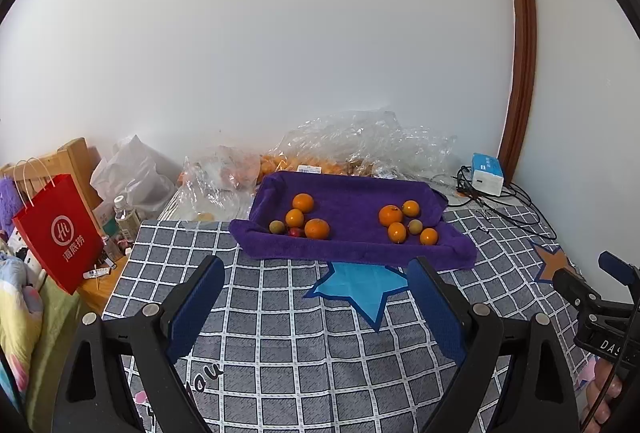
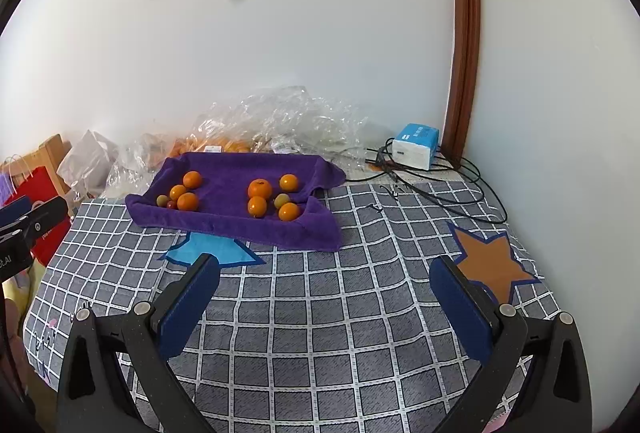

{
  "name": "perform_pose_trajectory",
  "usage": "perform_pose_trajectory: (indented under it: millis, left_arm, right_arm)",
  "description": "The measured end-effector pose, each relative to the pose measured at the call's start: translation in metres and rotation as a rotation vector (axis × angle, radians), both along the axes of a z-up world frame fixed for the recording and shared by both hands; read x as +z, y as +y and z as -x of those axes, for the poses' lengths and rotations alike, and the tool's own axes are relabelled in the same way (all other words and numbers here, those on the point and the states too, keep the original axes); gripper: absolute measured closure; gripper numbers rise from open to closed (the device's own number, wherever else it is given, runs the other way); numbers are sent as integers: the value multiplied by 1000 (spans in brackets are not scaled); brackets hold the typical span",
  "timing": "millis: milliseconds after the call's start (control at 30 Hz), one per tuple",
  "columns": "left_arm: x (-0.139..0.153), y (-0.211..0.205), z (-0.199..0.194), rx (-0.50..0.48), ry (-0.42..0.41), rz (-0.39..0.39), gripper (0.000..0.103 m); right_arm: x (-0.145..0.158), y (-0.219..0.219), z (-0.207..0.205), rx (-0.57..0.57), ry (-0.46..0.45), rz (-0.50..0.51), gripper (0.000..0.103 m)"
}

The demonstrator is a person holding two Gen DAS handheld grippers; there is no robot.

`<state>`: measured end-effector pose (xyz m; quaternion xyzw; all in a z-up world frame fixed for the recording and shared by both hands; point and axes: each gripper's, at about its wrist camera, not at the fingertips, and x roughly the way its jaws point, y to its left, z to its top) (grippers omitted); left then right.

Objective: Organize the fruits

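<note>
Oranges (image 1: 317,228) and smaller green fruits (image 1: 415,226) sit in two clusters on a purple towel (image 1: 352,245) spread over the checked bed. The left gripper (image 1: 316,269) and right gripper (image 2: 325,267) hover short of it, fingers apart, empty.

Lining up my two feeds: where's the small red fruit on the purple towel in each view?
Left wrist: small red fruit in the left cluster, at the purple towel front edge.
Right wrist: small red fruit in the left cluster, left of center.
Shared landmark: blue star just before the towel.
</note>
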<state>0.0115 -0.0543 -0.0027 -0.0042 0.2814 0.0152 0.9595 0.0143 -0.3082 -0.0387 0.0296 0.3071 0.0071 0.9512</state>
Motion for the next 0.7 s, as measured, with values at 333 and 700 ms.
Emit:
perform_pose_trajectory:
  millis: [333, 700]
  left_arm:
    - [-1, 1, 1, -4, 6, 10, 10]
    - [-3, 3, 0, -4, 14, 15, 10]
  right_arm:
    - [1, 2, 3, 5, -7, 1, 0]
    - [2, 3, 2, 3, -8, 3, 0]
